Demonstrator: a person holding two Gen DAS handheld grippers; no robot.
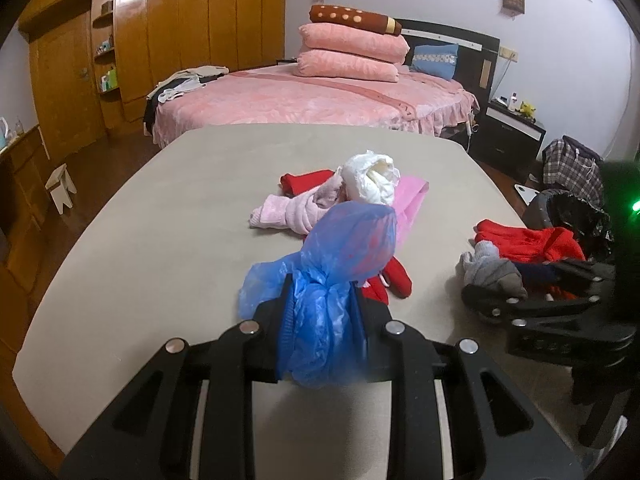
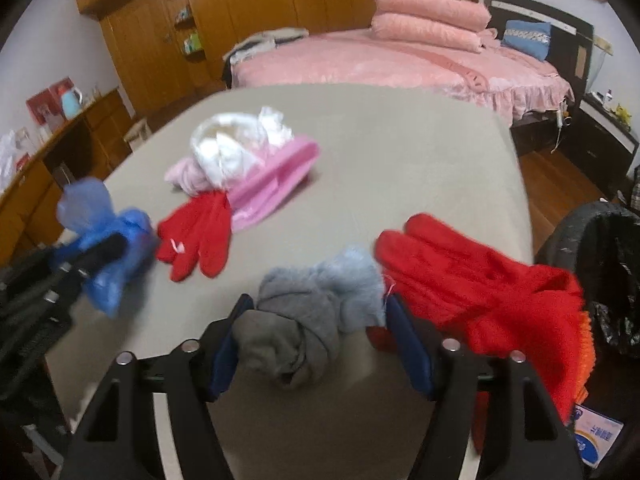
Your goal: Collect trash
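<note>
The left gripper (image 1: 320,304) pinches a blue plastic bag (image 1: 340,256) while the right gripper (image 2: 320,328), spread around a grey sock (image 2: 304,320), risks binning clothing beside the black-lined trash bin (image 2: 608,280) at its right.

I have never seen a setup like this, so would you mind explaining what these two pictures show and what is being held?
These are two handheld grippers, each with a fisheye camera looking along its own fingers; a person carries one per hand. The left gripper is shut on a blue plastic bag. The right gripper has a grey sock between its fingers, seemingly not squeezed yet. On the grey table lie red gloves, another red glove, a pink plastic bag, pink cloth and white crumpled plastic. A lined trash bin stands to the right.
</note>
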